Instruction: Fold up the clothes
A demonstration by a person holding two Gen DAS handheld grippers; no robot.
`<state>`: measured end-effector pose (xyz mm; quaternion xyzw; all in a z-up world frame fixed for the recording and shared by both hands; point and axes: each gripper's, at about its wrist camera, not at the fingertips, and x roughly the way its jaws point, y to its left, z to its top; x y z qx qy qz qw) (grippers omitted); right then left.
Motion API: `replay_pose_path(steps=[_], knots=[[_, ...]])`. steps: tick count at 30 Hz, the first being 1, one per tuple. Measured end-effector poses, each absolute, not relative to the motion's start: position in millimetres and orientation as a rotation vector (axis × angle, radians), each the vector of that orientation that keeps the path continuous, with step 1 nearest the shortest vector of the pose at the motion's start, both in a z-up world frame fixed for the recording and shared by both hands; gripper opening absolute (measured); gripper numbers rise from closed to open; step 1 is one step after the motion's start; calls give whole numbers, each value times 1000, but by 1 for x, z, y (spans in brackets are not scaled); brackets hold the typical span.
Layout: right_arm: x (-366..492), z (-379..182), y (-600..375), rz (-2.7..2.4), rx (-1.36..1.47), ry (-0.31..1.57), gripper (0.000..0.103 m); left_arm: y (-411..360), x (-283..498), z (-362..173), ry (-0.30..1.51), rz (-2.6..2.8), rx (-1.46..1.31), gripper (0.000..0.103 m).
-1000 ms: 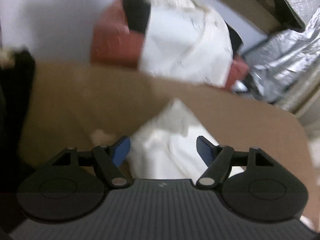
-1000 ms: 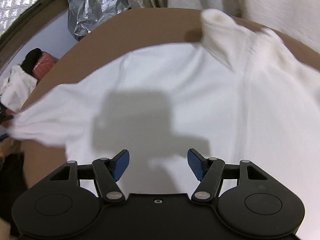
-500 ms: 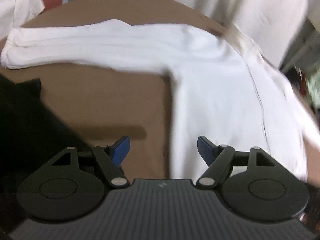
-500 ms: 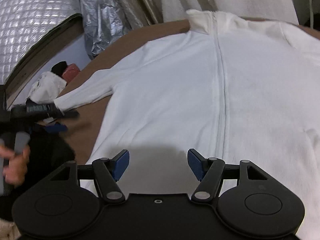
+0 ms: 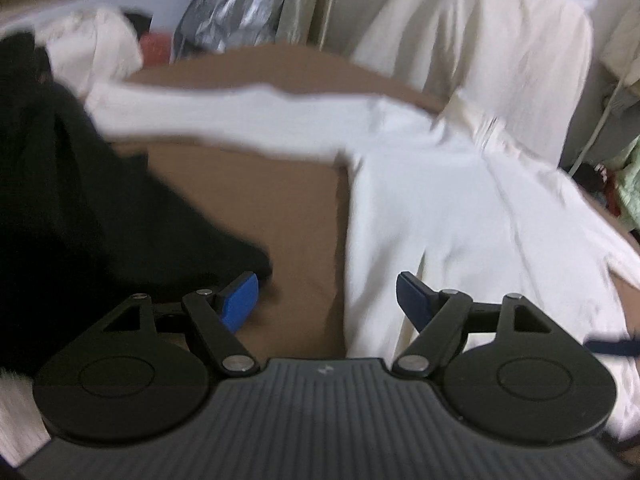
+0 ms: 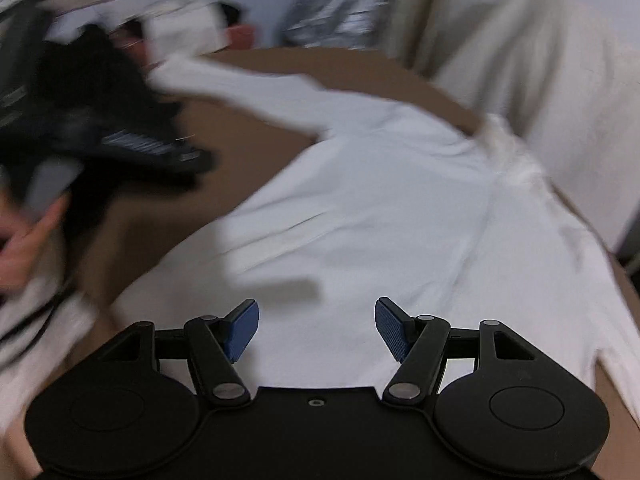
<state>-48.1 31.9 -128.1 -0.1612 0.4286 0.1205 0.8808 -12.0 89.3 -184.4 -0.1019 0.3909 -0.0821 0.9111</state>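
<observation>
While both grippers [image 5: 326, 300] [image 6: 317, 330] gape empty, a soft, light white jacket [image 6: 380, 216] lies flat on the tabletop [image 5: 256, 208]; its hem or sleeve cuff looks easiest to pinch.

In the left wrist view, a bare strip of brown table [image 5: 256, 200] runs up the middle of the frame from between the spread, empty fingers of the left gripper [image 5: 326, 296]; a gripper could pass there. A black garment [image 5: 80, 200] fills the left side, its edge just beside the left fingertip. The white jacket [image 5: 460, 216] covers the right, and its sleeve [image 5: 224, 112] crosses the upper frame, closing the strip.

In the right wrist view, the jacket [image 6: 380, 220] lies flat ahead of the right gripper [image 6: 316, 328], whose jaws stand wide. At left, a blurred hand [image 6: 28, 240] and the other gripper occupy the bare table [image 6: 240, 136].
</observation>
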Motion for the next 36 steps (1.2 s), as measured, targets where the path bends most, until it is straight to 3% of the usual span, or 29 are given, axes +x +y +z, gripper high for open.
replay_pose_path(steps=[5, 10, 12, 13, 17, 24, 27, 34, 36], knots=[[-92, -170, 65, 370, -627, 893, 69, 84, 6, -207, 908, -155, -201, 76], [-91, -190, 56, 433, -557, 813, 64, 87, 17, -222, 965, -147, -238, 76], [-91, -198, 52, 458, -529, 781, 46, 90, 18, -225, 975, -149, -261, 76], [-91, -202, 50, 470, -515, 765, 28, 92, 19, -226, 979, -151, -272, 76], [-84, -193, 5, 476, -200, 689, 15, 92, 19, -226, 965, -145, -281, 76], [-69, -182, -81, 236, 229, 639, 8, 80, 3, -207, 854, -226, -296, 77], [-70, -181, -101, 119, 263, 624, 8, 65, -21, -197, 807, -291, -209, 89], [-68, -186, -130, -3, 342, 623, 8, 7, -68, -211, 792, -416, 81, 89], [-74, -186, -133, -4, 343, 623, 9, -13, -79, -216, 765, -439, 181, 94]])
